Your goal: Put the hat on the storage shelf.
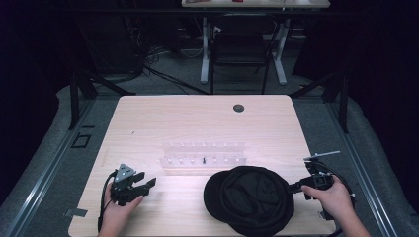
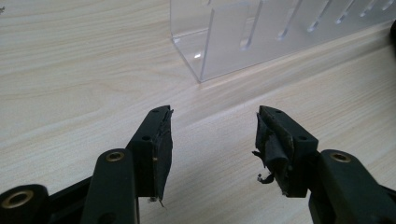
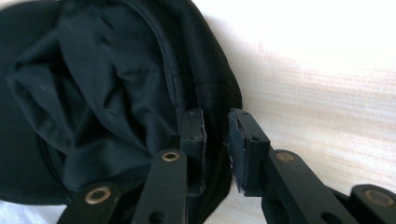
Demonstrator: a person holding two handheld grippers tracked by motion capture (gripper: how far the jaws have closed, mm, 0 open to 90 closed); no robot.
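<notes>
black fabric cap (image 1: 249, 200) lies upside down; right gripper (image 3: 215, 135), narrowly parted, straddles its rim, likely about to pinch; left gripper (image 2: 212, 135) gapes wide, empty.

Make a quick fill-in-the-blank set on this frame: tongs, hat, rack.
1. The black hat lies on the wooden table nearer the person's ____ hand.
2. The left tongs are ____, with bare table between the jaws.
3. The right tongs have their jaws around the hat's ____.
4. The clear slotted rack sits on the ____ side of the hat from the person.

Missing words: right; open; rim; far
</notes>
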